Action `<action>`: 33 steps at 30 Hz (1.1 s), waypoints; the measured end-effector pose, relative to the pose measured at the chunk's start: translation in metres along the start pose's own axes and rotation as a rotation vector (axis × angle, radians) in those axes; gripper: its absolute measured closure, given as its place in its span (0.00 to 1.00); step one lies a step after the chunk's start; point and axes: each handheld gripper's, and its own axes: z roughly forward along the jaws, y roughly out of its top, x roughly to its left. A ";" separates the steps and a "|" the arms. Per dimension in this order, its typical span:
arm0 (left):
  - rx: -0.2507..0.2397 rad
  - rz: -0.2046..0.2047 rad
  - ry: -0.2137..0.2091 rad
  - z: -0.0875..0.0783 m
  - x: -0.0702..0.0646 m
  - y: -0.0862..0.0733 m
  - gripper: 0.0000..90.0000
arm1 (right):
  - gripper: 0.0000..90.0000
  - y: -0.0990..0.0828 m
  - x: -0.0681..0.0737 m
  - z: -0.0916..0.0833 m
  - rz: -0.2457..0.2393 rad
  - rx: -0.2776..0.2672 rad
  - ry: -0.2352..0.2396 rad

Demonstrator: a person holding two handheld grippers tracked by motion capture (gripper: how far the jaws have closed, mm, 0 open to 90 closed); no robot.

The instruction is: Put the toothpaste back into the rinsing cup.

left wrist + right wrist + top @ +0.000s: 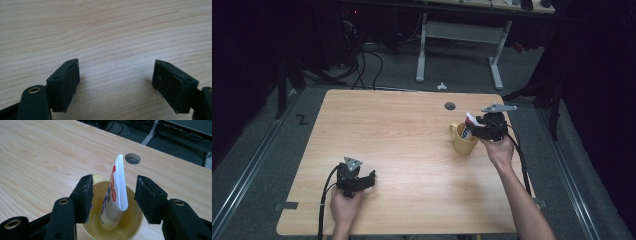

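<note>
The left gripper point(116, 75) stands wide apart over the bare wooden table point(105, 30).

A light wooden table point(402, 150) is carrying a yellow mug point(463, 140), which is standing directly below the right gripper's point(115, 195) jaws; bare tabletop is lying between the left gripper's point(116, 82) jaws.

We see the bench point(402, 145) evenly lit from above while the room around stays dark, with soft shadows, mild grain and no strong glare.
</note>
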 end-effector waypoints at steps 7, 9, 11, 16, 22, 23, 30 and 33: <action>0.000 0.000 0.000 0.000 0.000 0.000 0.25 | 0.55 -0.003 -0.001 -0.007 0.002 -0.016 -0.012; 0.000 0.000 0.000 0.000 0.000 0.000 0.25 | 0.55 -0.005 -0.003 -0.009 0.011 -0.016 -0.011; 0.001 0.001 0.000 0.000 0.000 0.000 0.25 | 0.55 -0.007 -0.003 -0.013 0.013 -0.026 -0.011; 0.001 0.001 0.000 0.000 0.000 0.000 0.25 | 0.55 -0.008 -0.005 -0.019 0.017 -0.037 -0.009; 0.002 0.002 0.000 0.000 0.000 0.000 0.25 | 0.55 -0.012 -0.007 -0.026 0.028 -0.051 -0.003; 0.001 0.002 0.002 0.000 0.000 0.000 0.25 | 0.55 -0.013 -0.007 -0.027 0.031 -0.051 -0.002; 0.000 0.001 0.002 0.000 0.000 0.000 0.25 | 0.55 -0.017 -0.007 -0.035 0.035 -0.065 -0.002; 0.000 0.002 0.002 0.000 0.000 0.000 0.25 | 0.56 -0.019 -0.008 -0.038 0.031 -0.068 -0.002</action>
